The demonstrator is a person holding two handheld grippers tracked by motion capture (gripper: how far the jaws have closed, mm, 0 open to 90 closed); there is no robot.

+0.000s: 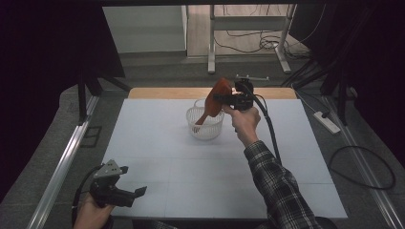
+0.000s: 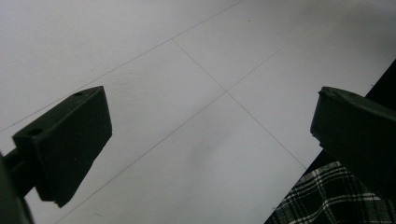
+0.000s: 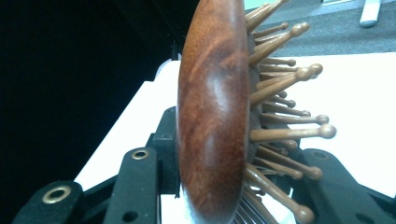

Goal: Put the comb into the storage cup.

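The right gripper (image 1: pixel 223 98) is pinching a wooden hairbrush (image 1: pixel 213 102) by its head, handle dipping into the basket (image 1: pixel 205 125) on the tabletop (image 1: pixel 191 162). Next, I judge, it needs lowering and releasing. The left gripper (image 1: pixel 130 187) is idling, jaws spread.

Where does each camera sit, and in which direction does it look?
High view: above the person's side, looking forward and down on the white table; both forearms enter from below.
Left gripper view: on the left gripper, looking down at bare table between open jaws.
Right gripper view: on the right gripper, looking along the wooden hairbrush it clamps.
Shared: the hairbrush, also in the high view above the mesh basket.
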